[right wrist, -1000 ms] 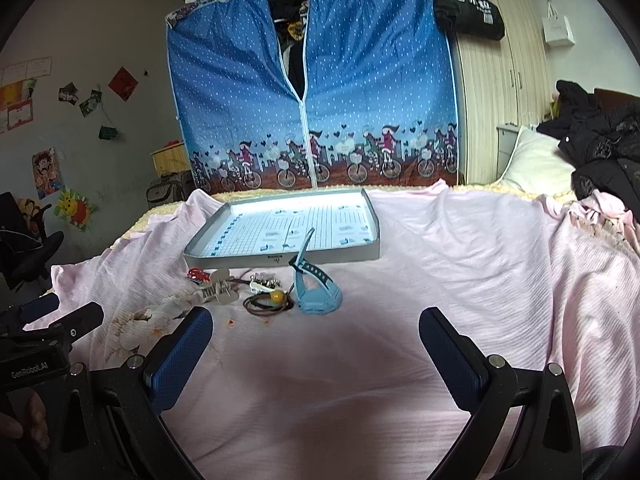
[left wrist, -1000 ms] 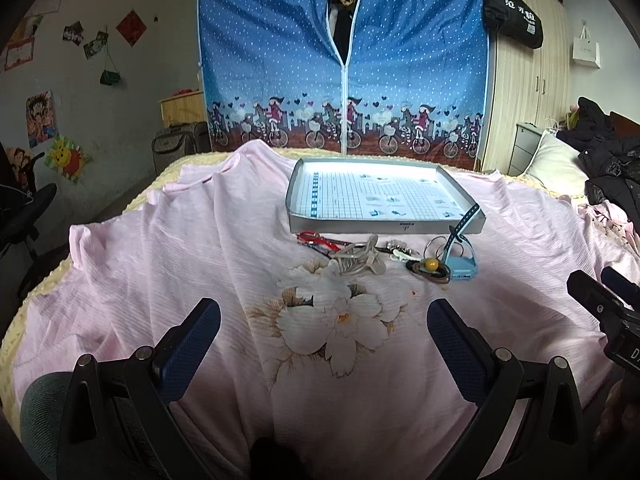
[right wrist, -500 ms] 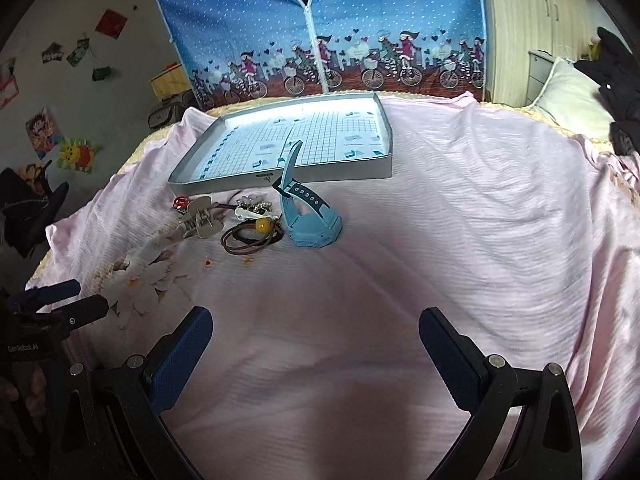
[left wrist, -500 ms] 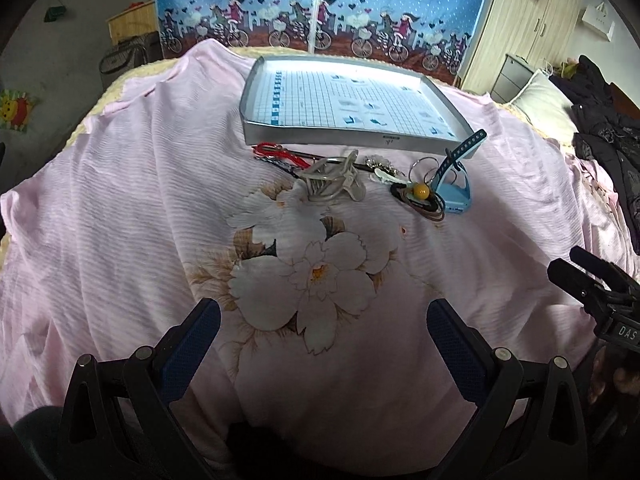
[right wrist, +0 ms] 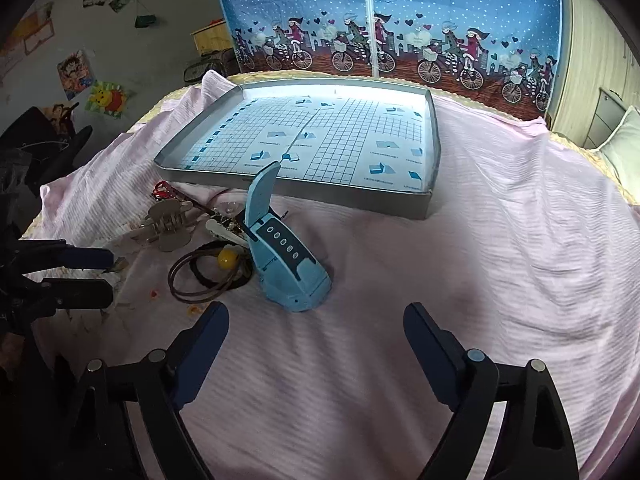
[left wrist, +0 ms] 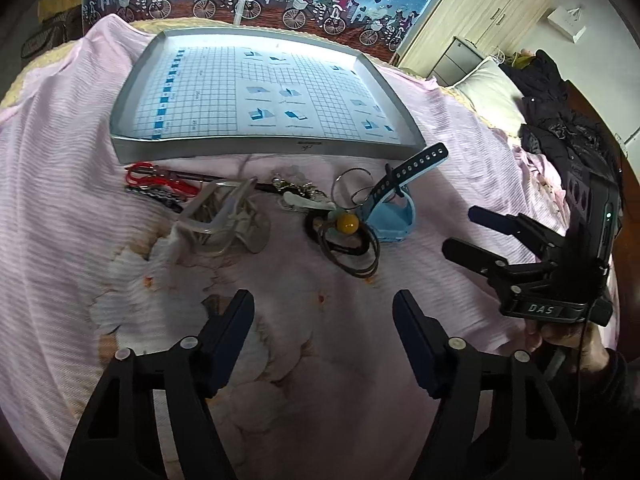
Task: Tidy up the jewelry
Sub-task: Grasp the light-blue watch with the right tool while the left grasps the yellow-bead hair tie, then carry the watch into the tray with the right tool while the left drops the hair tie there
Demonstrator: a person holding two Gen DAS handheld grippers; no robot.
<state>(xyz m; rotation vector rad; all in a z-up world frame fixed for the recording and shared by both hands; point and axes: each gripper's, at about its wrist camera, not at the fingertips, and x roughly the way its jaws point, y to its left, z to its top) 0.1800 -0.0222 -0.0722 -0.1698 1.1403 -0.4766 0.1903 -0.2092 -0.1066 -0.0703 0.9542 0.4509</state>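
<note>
Both grippers, left [left wrist: 323, 316] and right [right wrist: 316, 328], have neared the jewelry pile [left wrist: 280, 208] (jaws apart).

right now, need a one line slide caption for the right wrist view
Open right gripper over a pink sheet, facing a blue watch, hair ties and an empty grid-lined tray.

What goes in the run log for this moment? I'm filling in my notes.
left gripper: open, empty, above sheet | right gripper: open, empty, near blue watch | jewelry: all on sheet | tray: nothing in it
</note>
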